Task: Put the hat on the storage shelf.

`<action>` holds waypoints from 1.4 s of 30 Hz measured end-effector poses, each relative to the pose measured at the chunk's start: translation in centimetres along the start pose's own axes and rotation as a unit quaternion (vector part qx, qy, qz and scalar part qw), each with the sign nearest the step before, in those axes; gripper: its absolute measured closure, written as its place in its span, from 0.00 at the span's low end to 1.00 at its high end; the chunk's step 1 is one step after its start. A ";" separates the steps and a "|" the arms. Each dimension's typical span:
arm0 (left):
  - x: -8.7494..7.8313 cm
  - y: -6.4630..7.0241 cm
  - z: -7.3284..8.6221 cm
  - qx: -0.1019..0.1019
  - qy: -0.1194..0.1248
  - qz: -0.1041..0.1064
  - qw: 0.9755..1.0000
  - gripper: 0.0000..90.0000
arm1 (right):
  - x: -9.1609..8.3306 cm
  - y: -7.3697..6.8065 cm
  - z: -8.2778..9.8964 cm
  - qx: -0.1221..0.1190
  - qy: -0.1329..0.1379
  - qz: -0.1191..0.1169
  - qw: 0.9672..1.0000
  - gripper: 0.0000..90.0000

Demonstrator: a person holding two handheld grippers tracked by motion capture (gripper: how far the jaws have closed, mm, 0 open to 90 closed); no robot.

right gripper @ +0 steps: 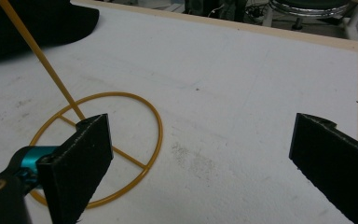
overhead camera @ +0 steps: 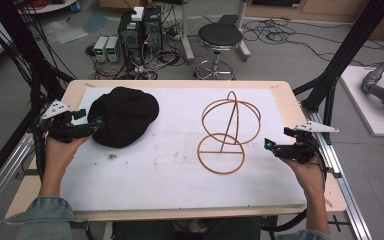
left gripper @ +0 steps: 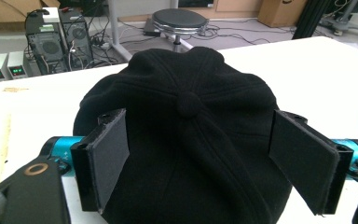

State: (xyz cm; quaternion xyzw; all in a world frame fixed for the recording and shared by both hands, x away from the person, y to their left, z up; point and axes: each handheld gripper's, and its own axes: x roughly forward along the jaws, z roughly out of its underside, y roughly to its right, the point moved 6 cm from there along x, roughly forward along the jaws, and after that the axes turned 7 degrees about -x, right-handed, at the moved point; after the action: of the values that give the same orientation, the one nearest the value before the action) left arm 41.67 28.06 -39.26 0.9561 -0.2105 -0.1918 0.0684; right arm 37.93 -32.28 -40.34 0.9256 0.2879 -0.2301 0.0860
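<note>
Left tool (left gripper: 200, 163) wide open, jaws straddling the black fabric cap (overhead camera: 124, 116) at 10 o'clock on the white-covered tabletop (overhead camera: 180, 170). Right tool (right gripper: 205, 168) also spread, nothing between its jaws, parked at 3 o'clock beside the tan wire ring-frame stand (overhead camera: 226, 134).

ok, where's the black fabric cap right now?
The black fabric cap lies on the white mat's far left in the high view, between the left gripper's open fingers, with the tan wire hat stand to its right.
</note>
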 end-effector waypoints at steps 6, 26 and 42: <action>0.2 0.4 -0.3 0.006 0.007 0.005 1.000 0.23 | -0.2 -0.2 0.1 0.000 0.001 0.000 1.000 0.06; 3.8 0.2 -0.4 0.005 0.019 0.009 1.000 0.23 | -1.0 -1.5 1.7 0.004 0.000 -0.021 1.000 0.06; 6.3 -0.9 0.9 0.015 0.003 -0.011 1.000 0.23 | -1.4 -2.7 2.5 -0.004 -0.014 -0.036 0.999 0.06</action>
State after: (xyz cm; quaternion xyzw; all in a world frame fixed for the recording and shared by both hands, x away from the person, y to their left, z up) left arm 46.88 26.09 -42.43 0.9600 -0.2027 -0.1860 0.0523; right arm 34.48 -31.50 -41.94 0.9110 0.3207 -0.2446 0.0855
